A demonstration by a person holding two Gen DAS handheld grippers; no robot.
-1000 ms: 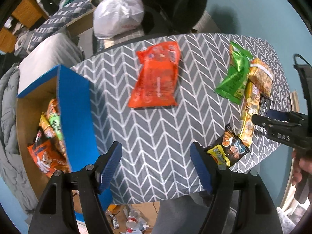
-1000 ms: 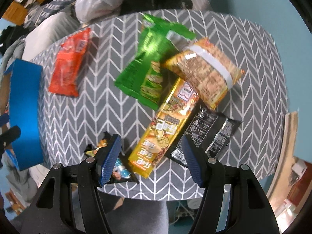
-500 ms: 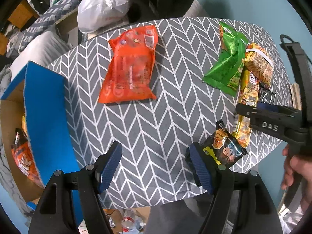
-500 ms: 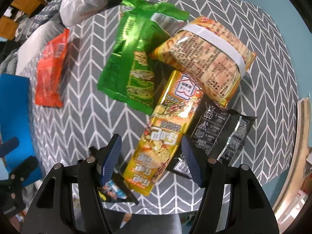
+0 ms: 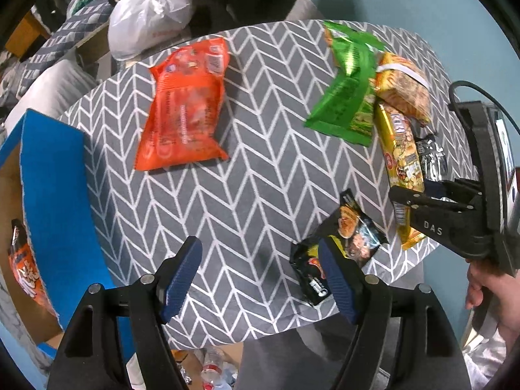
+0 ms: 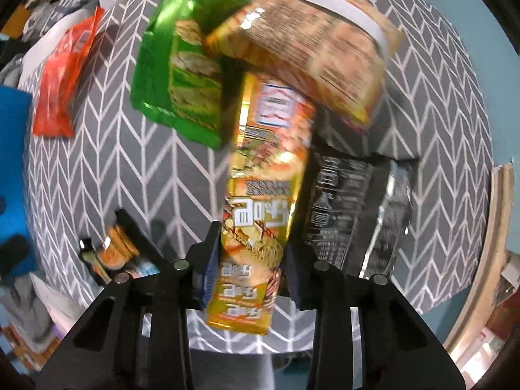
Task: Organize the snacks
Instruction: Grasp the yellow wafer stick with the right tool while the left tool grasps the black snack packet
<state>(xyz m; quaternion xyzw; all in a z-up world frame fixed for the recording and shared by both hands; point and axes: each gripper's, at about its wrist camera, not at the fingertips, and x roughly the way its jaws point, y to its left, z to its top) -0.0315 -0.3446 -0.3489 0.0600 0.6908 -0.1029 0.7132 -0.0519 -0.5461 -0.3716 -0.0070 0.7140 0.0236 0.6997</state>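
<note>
Long gold snack packet [image 6: 256, 227]: one, lying on the grey chevron-pattern table [image 5: 253, 169] near its right edge, lengthwise away from the camera. Right gripper [image 6: 250, 269] points down over its near end; both blue pads press the packet's sides, jaws clamped on it. The far end of the packet tucks under the tan packet.

Other snacks on the table, counted:
- green packet [image 6: 182, 74], one, just left of the gold one, partly under the tan packet.
- tan packet with a white band [image 6: 312, 48], one, lying across the top of the gold and green packets.
- black packet with white print [image 6: 351, 208], one, touching the gold packet's right side.
- small black packet with picture [image 5: 341, 247], one, near the front edge, left of the gold one.
- orange-red bag [image 5: 185, 110], one, lying alone toward the table's far left, well apart from the cluster.

Six packets on the table in all.

Left gripper [image 5: 260, 269]: points down above the front edge, jaws wide and opening, nothing between them; its right pad overlaps the small black packet in view, contact cannot be told.

Blue-walled cardboard box [image 5: 55, 175], one, at the table's left edge; at least one orange packet [image 5: 24, 276] inside.

One white plastic bag [image 5: 149, 16] beyond the far edge. A person's hand [image 5: 494, 295] holds the right gripper's handle.
</note>
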